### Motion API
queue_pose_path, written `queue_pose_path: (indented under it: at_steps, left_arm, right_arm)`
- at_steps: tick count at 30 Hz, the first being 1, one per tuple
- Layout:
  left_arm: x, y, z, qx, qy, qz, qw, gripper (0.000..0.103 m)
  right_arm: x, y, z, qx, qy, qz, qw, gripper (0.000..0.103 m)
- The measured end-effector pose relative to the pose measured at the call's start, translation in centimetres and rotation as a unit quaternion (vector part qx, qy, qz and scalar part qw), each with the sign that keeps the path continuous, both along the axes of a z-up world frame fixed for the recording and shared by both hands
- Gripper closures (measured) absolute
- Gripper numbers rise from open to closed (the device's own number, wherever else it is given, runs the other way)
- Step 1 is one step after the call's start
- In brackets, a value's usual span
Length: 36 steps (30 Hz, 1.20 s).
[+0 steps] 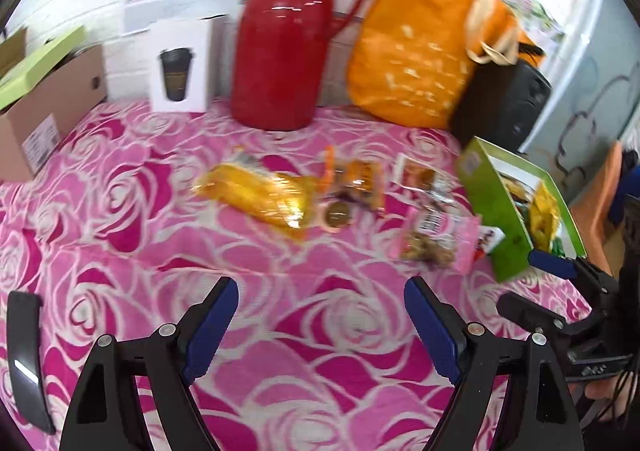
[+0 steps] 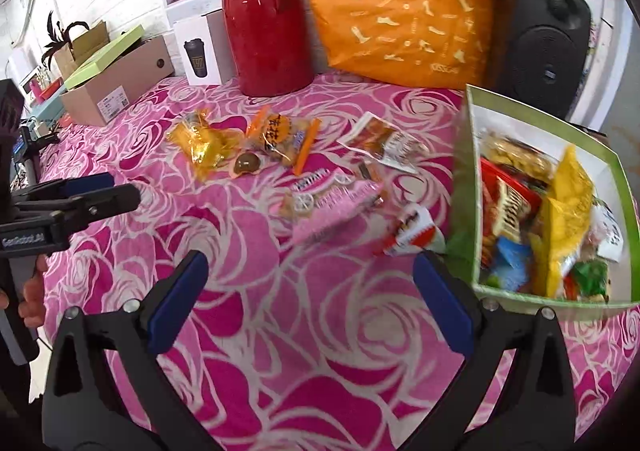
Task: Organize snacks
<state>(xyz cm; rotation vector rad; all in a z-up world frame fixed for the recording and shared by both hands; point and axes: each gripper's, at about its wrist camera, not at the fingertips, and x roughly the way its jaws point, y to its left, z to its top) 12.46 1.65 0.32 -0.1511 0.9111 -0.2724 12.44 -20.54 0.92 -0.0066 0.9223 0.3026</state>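
Snacks (image 1: 340,199) lie loose mid-table (image 1: 120,211) on the rose cloth, left of the green box (image 1: 492,211); the left hand-held gripper (image 1: 322,315) hovers near them, jaws apart and empty. From the right wrist, the box (image 2: 466,171) holds more packets, and the right hand-held gripper (image 2: 310,291) hangs wide apart and empty beside it.

Loose snack packets (image 2: 280,155) lie scattered beside a part-filled green box (image 2: 464,187).
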Motion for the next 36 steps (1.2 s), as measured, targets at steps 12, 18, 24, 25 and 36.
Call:
queue_pose_path:
  at_steps: [12,18,24,25,36]
  left_arm:
    - [1.4,1.2,-1.0,0.001,0.017,-0.001,0.9999,0.016]
    - [4.3,2.0,-1.2,-0.003,0.028,0.023,0.9993,0.016]
    - [8.3,2.4,-2.5,-0.036,0.062,0.087,0.9936,0.016]
    - [8.9,2.5,-2.8,-0.044,0.070,0.102,0.9913,0.016]
    - [12.2,2.6,-4.7,-0.056,0.089,0.115,0.9878,0.042]
  right_arm:
    - [7.6,1.9,-3.2,0.016,0.013,0.022,1.000,0.007]
    - [4.2,1.1,-4.6,0.041,0.055,0.040,0.997,0.013]
    - [2.4,-0.2,-4.8,0.057,0.053,0.004,0.997,0.013]
    - [2.4,-0.4,-4.9,0.062,0.055,-0.003,0.997,0.013]
    - [3.5,-0.1,-5.4,0.069,0.065,-0.055,0.994,0.038]
